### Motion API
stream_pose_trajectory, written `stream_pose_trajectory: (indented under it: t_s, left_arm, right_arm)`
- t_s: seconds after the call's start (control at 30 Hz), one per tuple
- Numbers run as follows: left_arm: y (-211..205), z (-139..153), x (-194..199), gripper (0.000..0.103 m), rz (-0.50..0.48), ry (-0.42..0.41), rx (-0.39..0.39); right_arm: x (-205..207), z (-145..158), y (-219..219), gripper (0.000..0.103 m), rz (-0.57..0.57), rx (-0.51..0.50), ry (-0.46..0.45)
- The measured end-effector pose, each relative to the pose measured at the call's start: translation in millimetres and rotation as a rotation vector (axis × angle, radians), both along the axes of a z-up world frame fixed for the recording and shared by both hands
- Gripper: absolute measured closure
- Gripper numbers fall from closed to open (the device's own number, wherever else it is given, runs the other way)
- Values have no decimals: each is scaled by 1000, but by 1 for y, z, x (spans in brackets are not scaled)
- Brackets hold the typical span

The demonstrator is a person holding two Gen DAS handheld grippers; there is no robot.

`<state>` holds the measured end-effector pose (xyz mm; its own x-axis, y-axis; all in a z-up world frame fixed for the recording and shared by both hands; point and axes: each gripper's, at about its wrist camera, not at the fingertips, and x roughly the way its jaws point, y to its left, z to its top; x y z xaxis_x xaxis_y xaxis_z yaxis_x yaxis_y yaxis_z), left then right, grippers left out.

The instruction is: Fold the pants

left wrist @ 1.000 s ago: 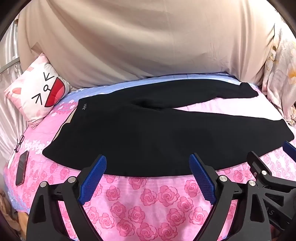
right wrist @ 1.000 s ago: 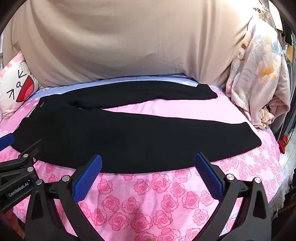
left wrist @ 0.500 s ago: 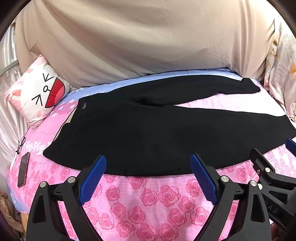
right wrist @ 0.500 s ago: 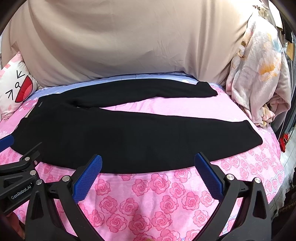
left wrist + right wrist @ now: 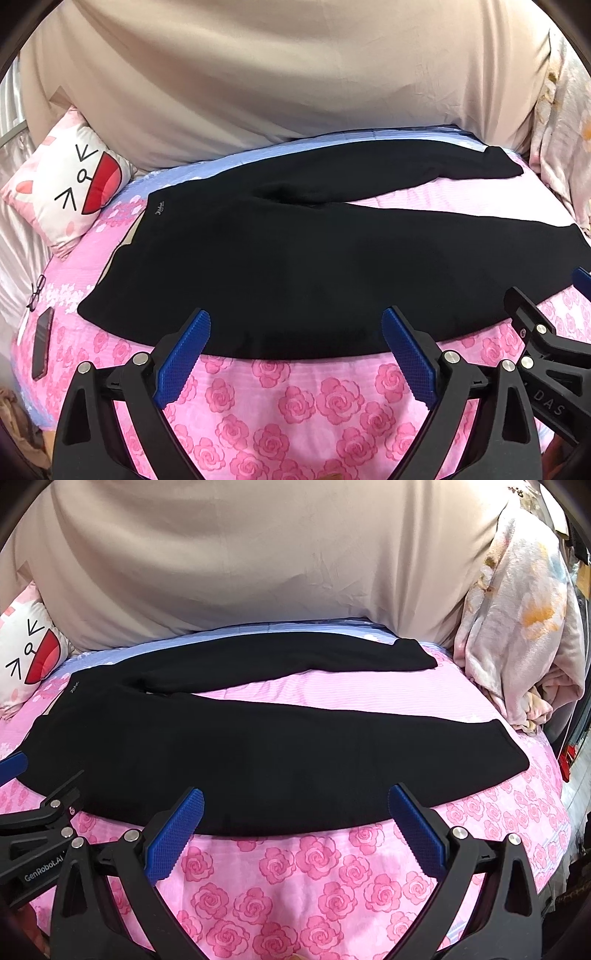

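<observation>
- Black pants (image 5: 295,258) lay flat on the pink rose-print bedsheet (image 5: 295,398), waistband to the left, legs spread apart toward the right.
- Left gripper (image 5: 295,354) hovered at the pants' near edge, jaws released and empty.
- Right gripper (image 5: 295,834) hovered alongside, likewise spread wide, holding nothing.

Both wrist cams low, side-by-side, sharing pants (image 5: 295,266).

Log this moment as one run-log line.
stage: pre-grasp | pants: spread flat on bed, legs apart, unfolded | left gripper: open, empty | right gripper: open, empty
</observation>
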<state>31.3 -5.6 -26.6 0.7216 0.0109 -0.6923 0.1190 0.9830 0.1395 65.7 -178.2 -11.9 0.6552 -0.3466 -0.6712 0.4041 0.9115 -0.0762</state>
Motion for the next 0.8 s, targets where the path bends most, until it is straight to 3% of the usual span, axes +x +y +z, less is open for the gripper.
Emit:
stream_pose_trajectory:
  t_s: [0.37,0.6,0.8]
  left_arm:
    - [2,0,18,11,10,5,-8]
    - [12,-1,33,11,59,25,-68]
    - [7,-5,41,12,45,25,9]
  right_arm:
    - [16,-1,-4,5,3,5,11]
    - [27,-1,-11,5,-6,10,12]
    - [32,-1,-14,5,-17,16,14]
